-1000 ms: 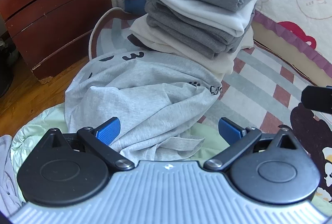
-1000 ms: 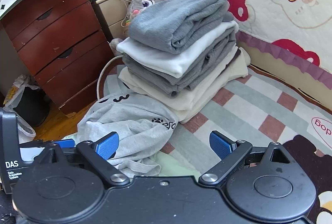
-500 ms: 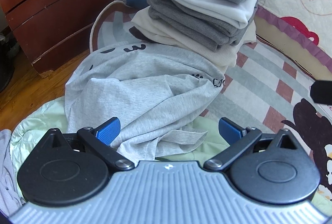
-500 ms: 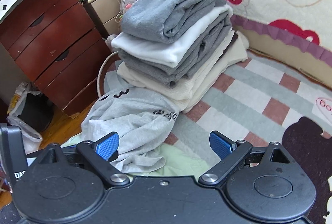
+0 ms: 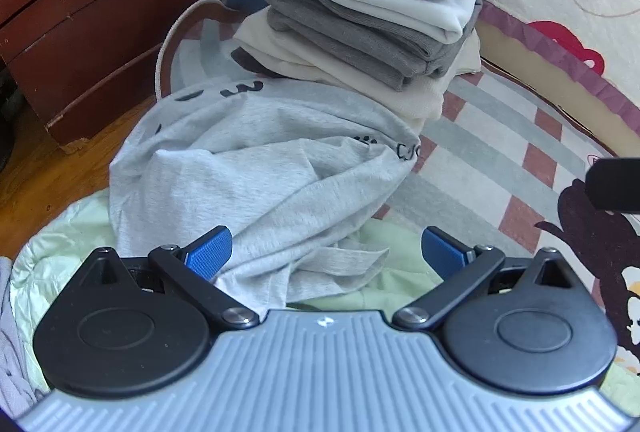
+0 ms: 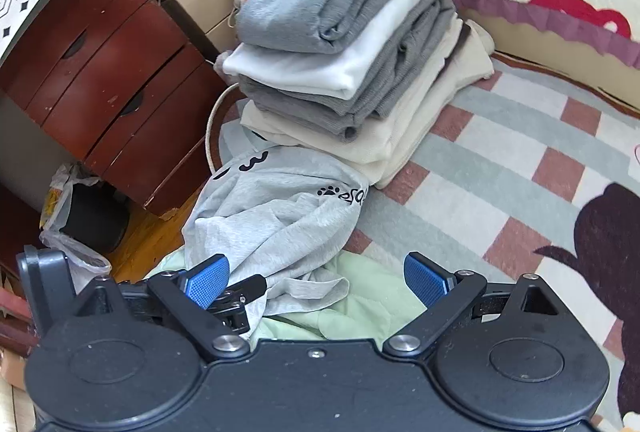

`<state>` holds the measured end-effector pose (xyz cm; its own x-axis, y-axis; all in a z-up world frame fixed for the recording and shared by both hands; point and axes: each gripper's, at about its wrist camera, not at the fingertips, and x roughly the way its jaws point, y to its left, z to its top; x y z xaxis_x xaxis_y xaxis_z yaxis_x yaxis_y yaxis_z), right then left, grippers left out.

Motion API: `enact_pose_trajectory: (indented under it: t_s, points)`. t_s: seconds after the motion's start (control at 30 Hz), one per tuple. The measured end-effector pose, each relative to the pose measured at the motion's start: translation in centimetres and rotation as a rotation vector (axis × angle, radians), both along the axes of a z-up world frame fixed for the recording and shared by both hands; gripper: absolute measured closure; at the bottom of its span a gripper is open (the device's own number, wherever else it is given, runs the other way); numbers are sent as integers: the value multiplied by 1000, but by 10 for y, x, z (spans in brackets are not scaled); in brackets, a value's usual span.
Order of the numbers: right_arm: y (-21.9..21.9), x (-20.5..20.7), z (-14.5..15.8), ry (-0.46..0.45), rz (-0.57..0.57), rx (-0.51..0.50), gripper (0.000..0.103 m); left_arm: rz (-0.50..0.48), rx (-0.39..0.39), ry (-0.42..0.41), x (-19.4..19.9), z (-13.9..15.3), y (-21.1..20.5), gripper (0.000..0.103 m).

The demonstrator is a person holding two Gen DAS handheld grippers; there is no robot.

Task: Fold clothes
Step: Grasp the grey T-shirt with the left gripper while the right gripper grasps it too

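Dresser (image 6: 104, 88) far left, hemming that side in. L gripper (image 5: 326, 252) jaws wide apart, nothing held, low over crumpled grey tee (image 5: 260, 176), which lies on rug (image 5: 500, 152) atop a green garment (image 5: 384, 292), touching folded stack (image 5: 372, 4) behind. R gripper (image 6: 316, 278) also spread wide, empty. Tee prob light, floppy, non-slip; pinch hem/shoulder edges. Clear rug to the right for spreading it.
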<state>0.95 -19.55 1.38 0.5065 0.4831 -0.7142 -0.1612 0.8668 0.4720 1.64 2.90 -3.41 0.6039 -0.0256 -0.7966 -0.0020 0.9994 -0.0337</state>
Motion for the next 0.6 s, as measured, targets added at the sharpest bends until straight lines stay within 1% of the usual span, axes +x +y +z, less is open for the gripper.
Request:
enact_pose_trajectory:
  t_s: [0.1,0.2,0.27,0.33,0.37,0.4,0.47,0.5,0.53,0.57,0.6]
  points:
    - [5,4,-5,-23,31,-8,7,-3,52,-26,2,0,12,0]
    - [29,13,-17,-77,124,-99,7,-5,81,-34,10,-2,38,0]
    - [48,19,-29,-141,199,-169,7,33,89,-33,19,-4,64,0]
    - [62,28,-42,-186,250,-193,7,75,97,-41,29,-7,91,3]
    - [68,33,-48,-208,276,-203,7,93,96,-38,34,-9,103,8]
    - [73,40,-55,-197,284,-193,7,107,76,-23,38,-12,115,16]
    - [78,59,-71,-139,275,-145,8,122,-19,20,45,-17,136,18]
    - [78,67,-77,-110,255,-115,9,113,-81,31,46,-19,144,20]
    - [77,75,-84,-82,226,-85,11,99,-126,40,48,-20,148,21]
    - [74,84,-92,-51,191,-52,11,89,-134,48,49,-22,149,21]
    - [71,93,-99,-24,159,-17,12,82,-113,51,51,-25,147,21]
